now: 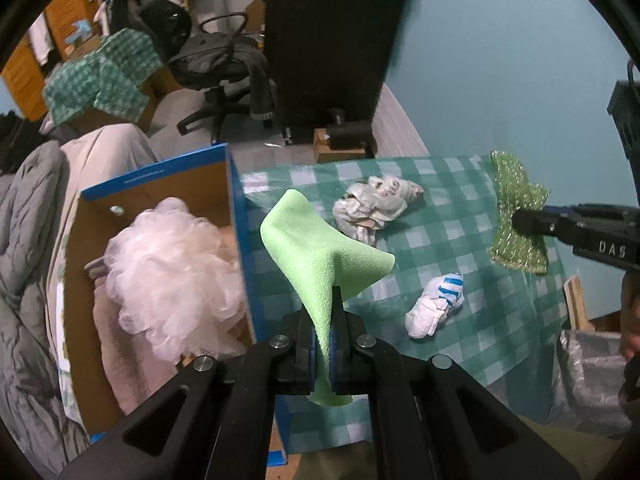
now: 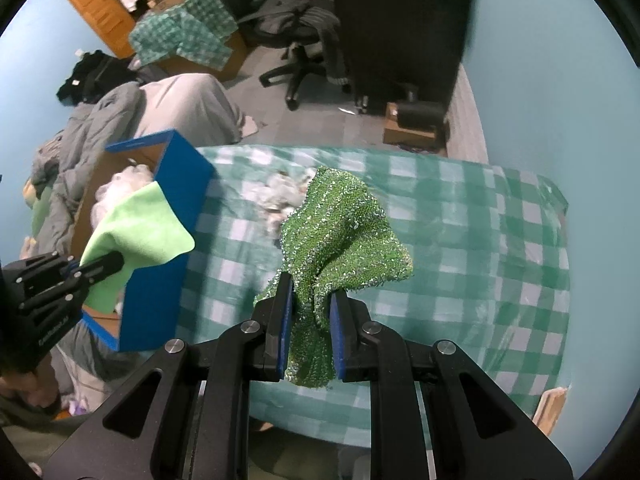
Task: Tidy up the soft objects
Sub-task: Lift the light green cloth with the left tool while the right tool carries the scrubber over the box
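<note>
My left gripper (image 1: 322, 304) is shut on a light green cloth (image 1: 320, 248) and holds it above the table, beside the blue cardboard box (image 1: 240, 216). The cloth also shows in the right wrist view (image 2: 140, 224), over the box (image 2: 176, 216). My right gripper (image 2: 310, 292) is shut on a sparkly green cloth (image 2: 340, 224), held above the checked tablecloth (image 2: 480, 240); it appears in the left wrist view (image 1: 516, 216) at the right. The box holds a white fluffy pouf (image 1: 172, 272) on a beige towel (image 1: 120, 344). A crumpled patterned rag (image 1: 372, 208) and a white-and-blue sock bundle (image 1: 436, 308) lie on the table.
A swivel chair (image 1: 216, 64) with clothes stands on the floor behind the table. A grey duvet (image 1: 24, 260) lies left of the box. A dark cabinet (image 1: 332, 40) stands at the back by the blue wall. A silver bag (image 1: 592, 376) sits at the table's right.
</note>
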Motion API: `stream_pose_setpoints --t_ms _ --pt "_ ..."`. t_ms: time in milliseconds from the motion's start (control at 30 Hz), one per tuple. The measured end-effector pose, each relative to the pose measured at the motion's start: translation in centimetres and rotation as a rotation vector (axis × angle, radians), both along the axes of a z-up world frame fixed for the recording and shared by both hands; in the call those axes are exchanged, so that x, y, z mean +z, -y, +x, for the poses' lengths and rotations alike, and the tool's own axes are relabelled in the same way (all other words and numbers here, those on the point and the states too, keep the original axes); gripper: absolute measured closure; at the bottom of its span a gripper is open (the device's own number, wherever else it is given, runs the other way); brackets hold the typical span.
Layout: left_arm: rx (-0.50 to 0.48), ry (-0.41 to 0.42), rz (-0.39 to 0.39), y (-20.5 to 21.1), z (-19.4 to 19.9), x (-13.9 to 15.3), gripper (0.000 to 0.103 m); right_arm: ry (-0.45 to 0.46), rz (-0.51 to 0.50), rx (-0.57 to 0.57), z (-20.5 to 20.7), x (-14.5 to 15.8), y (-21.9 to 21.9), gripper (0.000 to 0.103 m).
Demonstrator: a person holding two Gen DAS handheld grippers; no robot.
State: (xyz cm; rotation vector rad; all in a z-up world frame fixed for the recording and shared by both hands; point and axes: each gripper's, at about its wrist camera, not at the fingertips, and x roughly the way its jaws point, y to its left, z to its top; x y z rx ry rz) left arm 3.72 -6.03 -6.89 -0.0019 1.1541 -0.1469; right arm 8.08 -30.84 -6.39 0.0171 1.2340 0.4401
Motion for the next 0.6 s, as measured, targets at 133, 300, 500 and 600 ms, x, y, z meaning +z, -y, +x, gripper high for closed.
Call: stream_pose_setpoints --t_ms 133,300,500,600 --pt "0.034 0.024 -0.007 -1.6 -0.7 1.3 0.099 0.012 0.019 0.029 -0.1 0.9 -1.6 0.087" --pt "0.082 0.036 -0.011 -3.9 -1.7 2.2 0.099 0.029 0.032 0.083 -0.4 2.0 -4.2 0.087" --pt "0.135 0.036 -0.012 -6.6 -2.8 2.5 0.099 0.04 0.05 0.16 -1.0 2.8 -7.9 0.087" --pt "0.159 0.039 -0.007 -7.7 -3.4 2.5 0.099 0.043 0.057 0.199 -1.4 3.0 -9.8 0.087"
